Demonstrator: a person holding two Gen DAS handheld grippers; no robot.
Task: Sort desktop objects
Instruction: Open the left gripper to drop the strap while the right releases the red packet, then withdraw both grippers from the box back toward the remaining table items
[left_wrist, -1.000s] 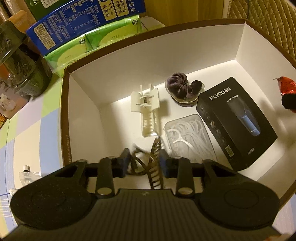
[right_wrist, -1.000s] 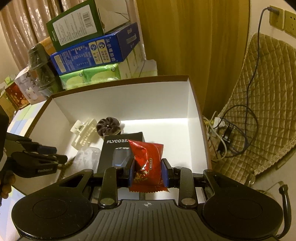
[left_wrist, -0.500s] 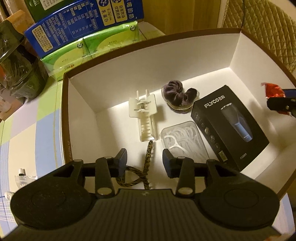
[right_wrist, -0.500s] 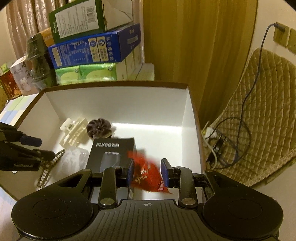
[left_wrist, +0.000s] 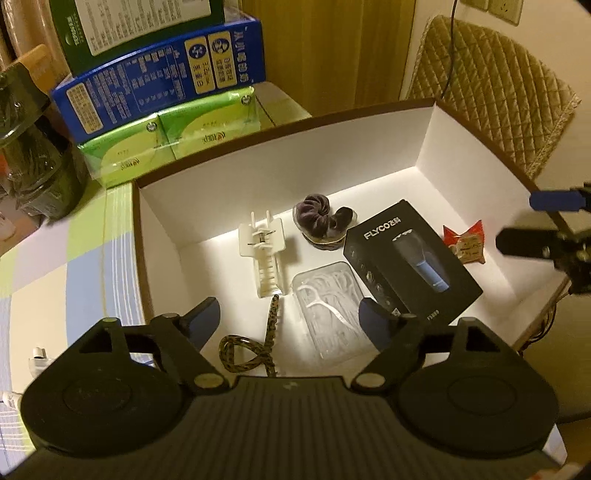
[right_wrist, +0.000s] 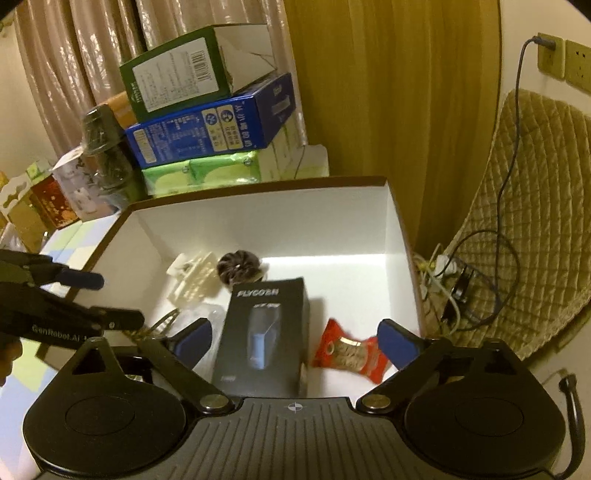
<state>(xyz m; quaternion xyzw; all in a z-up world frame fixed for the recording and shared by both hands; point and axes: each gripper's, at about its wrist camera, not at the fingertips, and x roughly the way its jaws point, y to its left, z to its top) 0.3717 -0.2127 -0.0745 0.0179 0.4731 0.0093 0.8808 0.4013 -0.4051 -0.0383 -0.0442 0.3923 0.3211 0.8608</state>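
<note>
Red snack packet (right_wrist: 349, 355) lies in the box (left_wrist: 295, 162); both tongs opening, nothing between them.

A leopard-print hair clip (left_wrist: 258, 345) and red snack packet (left_wrist: 466, 243) lie (both flat) on the white box's (left_wrist: 295, 162) floor.

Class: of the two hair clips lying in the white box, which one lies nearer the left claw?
The leopard-print hair clip, lying just below the left claw; the cream hair clip lies farther in.
</note>
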